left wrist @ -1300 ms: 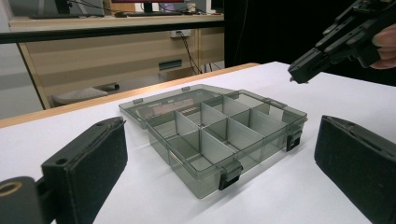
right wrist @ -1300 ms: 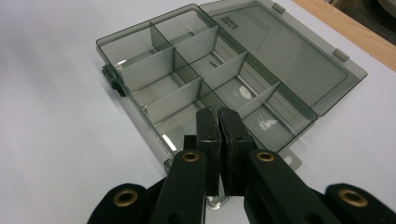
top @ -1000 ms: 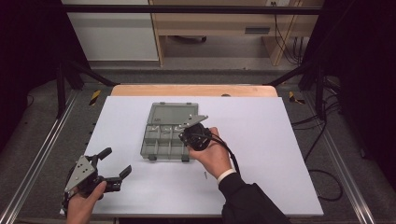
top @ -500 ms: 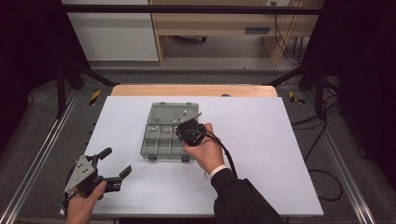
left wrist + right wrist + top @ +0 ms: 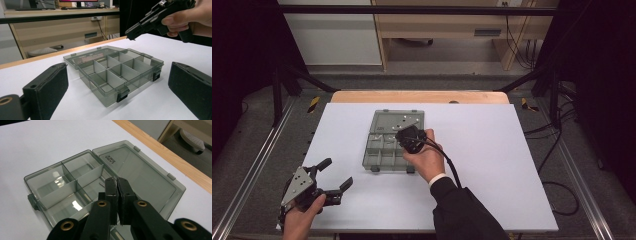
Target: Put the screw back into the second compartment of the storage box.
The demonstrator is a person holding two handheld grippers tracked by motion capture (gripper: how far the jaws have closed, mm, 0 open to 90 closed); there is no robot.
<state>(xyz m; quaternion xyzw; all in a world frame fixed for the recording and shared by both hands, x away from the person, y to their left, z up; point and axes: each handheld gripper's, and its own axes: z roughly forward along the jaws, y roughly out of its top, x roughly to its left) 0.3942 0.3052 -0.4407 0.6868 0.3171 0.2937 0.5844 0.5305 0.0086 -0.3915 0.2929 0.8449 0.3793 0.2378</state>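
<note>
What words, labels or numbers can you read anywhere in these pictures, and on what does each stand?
Two short lines of moulded lettering on the open lid of the smoky grey transparent plastic compartment box: upside down and too small to read.
No other text shows.

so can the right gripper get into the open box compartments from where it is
Probably yes: the right gripper hovers shut just above the organizer box, whose lid lies flat open, leaving the way free.

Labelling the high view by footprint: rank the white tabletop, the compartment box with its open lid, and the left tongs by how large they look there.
1. White tabletop, by far.
2. Compartment box with its open lid.
3. Left tongs, though they sit nearer the camera.
</note>
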